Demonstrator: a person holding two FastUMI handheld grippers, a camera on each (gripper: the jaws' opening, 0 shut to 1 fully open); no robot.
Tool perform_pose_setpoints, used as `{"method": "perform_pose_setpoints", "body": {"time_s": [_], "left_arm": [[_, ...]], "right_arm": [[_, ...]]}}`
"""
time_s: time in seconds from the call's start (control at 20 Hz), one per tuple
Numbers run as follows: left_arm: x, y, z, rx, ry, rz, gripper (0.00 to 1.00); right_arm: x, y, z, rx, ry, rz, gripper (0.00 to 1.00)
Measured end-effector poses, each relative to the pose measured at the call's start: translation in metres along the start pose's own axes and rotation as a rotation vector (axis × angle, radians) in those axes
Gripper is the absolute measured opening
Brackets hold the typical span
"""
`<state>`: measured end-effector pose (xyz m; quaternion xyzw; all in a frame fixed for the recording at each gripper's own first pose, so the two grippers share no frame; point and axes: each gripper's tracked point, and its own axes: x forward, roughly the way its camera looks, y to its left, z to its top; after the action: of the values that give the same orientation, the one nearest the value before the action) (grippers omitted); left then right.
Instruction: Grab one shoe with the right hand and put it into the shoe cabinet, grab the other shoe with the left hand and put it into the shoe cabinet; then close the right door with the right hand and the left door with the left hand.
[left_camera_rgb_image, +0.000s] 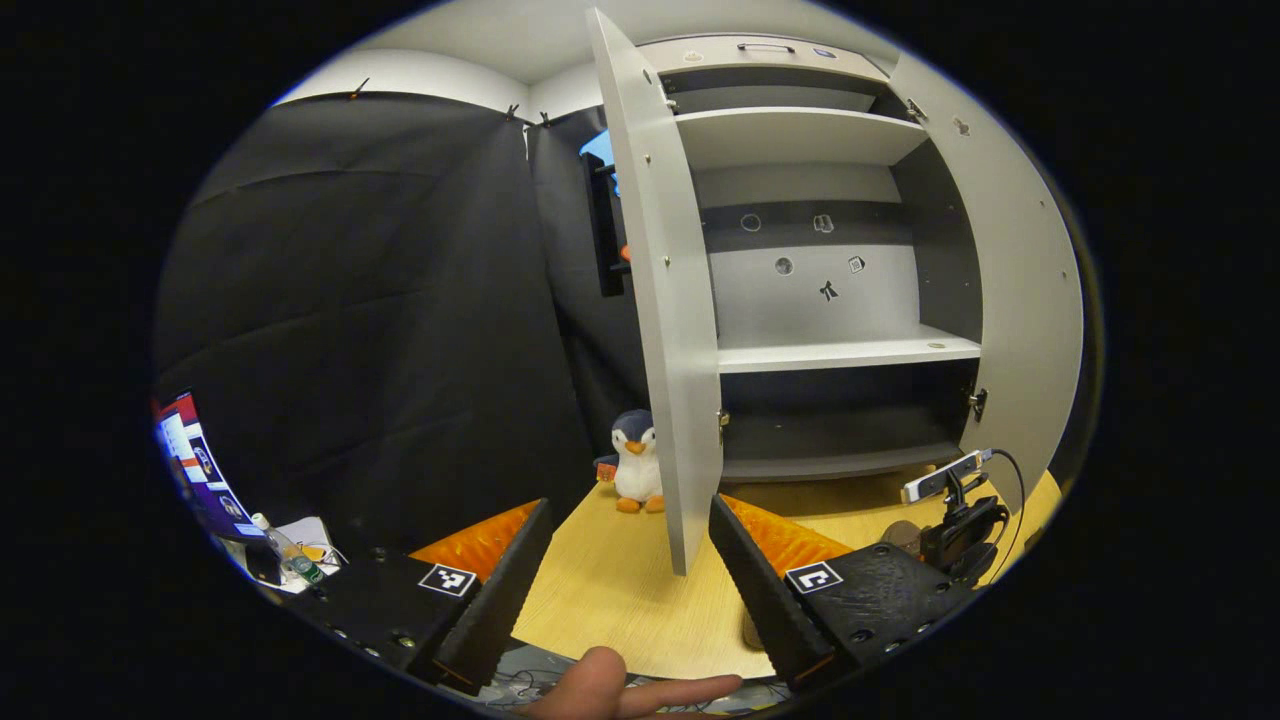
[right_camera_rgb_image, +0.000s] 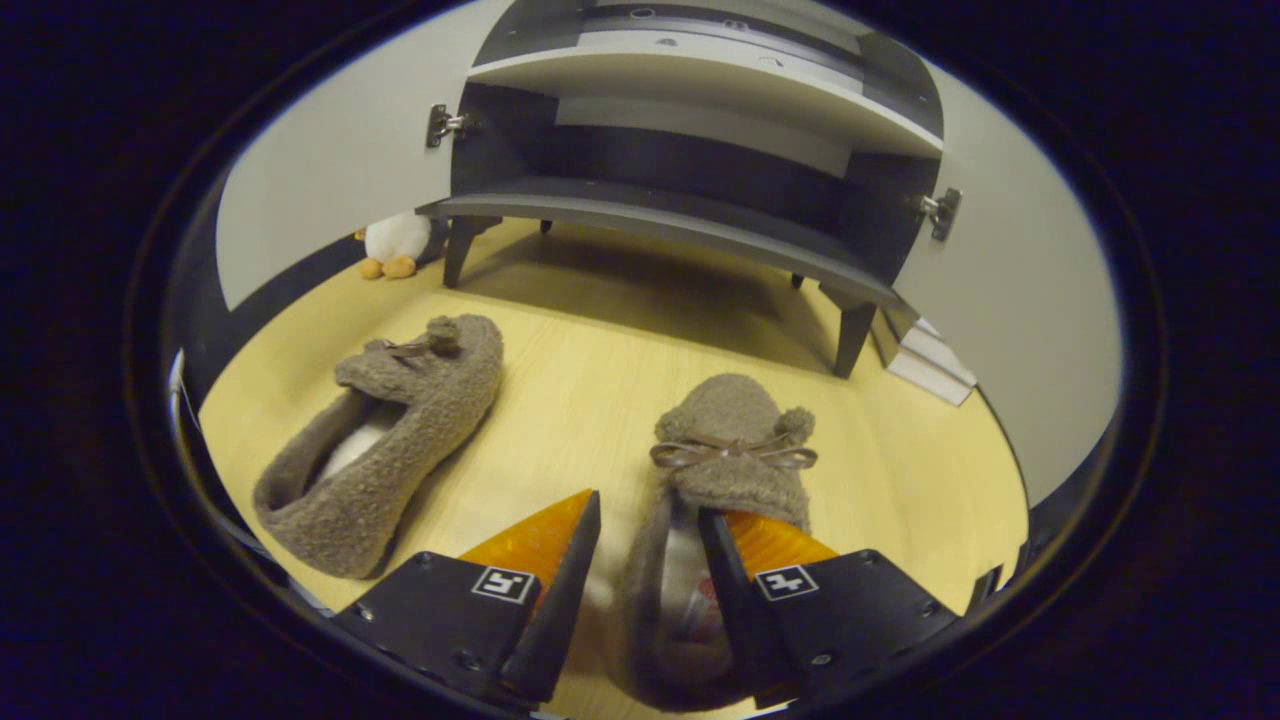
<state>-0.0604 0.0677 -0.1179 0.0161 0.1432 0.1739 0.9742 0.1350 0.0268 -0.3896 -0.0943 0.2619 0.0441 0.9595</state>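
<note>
The right gripper (right_camera_rgb_image: 648, 545) is straddling one side wall of the near shoe (right_camera_rgb_image: 730, 440) on the floor, fingers spread; it should bite deep before closing. The left gripper (left_camera_rgb_image: 630, 560) is waiting open-fingered.

Black cloth wall (left_camera_rgb_image: 380, 300) hangs to my left. Pale wooden floor (right_camera_rgb_image: 600, 400) lies below me. A stuffed penguin toy (left_camera_rgb_image: 635, 460) stands there.
</note>
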Motion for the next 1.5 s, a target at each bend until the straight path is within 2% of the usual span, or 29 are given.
{"method": "perform_pose_setpoints", "body": {"time_s": [0.05, 0.1, 0.15, 0.25, 0.35, 0.55, 0.75, 0.85, 0.95, 1.1, 1.3, 1.5], "left_arm": [[0.001, -0.001, -0.003, 0.001, 0.009, -0.001, 0.96], [0.003, -0.002, -0.004, 0.004, 0.016, -0.002, 0.96], [0.003, -0.002, -0.005, 0.008, 0.015, 0.002, 0.96], [0.004, -0.003, -0.001, 0.007, 0.004, 0.004, 0.96], [0.006, -0.004, -0.001, 0.008, 0.002, 0.001, 0.96], [0.009, -0.006, -0.001, 0.001, 0.006, -0.004, 0.96], [0.013, -0.011, 0.007, -0.030, -0.006, -0.018, 0.96], [0.013, -0.016, 0.022, 0.001, -0.048, -0.035, 0.97], [0.013, -0.023, 0.040, 0.012, -0.100, -0.067, 0.96], [0.016, -0.033, 0.049, 0.015, -0.117, -0.086, 0.96], [0.008, -0.040, 0.054, 0.012, -0.132, -0.123, 0.96], [-0.003, -0.042, 0.053, 0.076, -0.157, -0.147, 0.96]], "right_arm": [[0.003, 0.000, -0.007, -0.053, 0.032, -0.013, 0.49], [0.004, -0.002, -0.003, -0.101, 0.005, -0.045, 0.40], [0.002, -0.003, 0.000, -0.143, -0.007, -0.078, 0.37], [-0.001, -0.004, 0.000, -0.247, -0.024, -0.116, 0.18], [0.002, -0.003, 0.001, -0.260, -0.036, -0.125, 0.14], [-0.001, -0.016, 0.014, -0.250, -0.058, -0.186, 0.12], [-0.039, -0.047, 0.038, -0.278, -0.102, -0.212, 0.12], [-0.057, -0.060, 0.060, -0.251, -0.118, -0.214, 0.11], [-0.078, -0.072, 0.091, -0.206, -0.156, -0.217, 0.11], [-0.107, -0.093, 0.149, -0.170, -0.232, -0.232, 0.11], [-0.138, -0.115, 0.223, -0.174, -0.297, -0.235, 0.11], [-0.144, -0.119, 0.281, -0.148, -0.270, -0.160, 0.12]]}}
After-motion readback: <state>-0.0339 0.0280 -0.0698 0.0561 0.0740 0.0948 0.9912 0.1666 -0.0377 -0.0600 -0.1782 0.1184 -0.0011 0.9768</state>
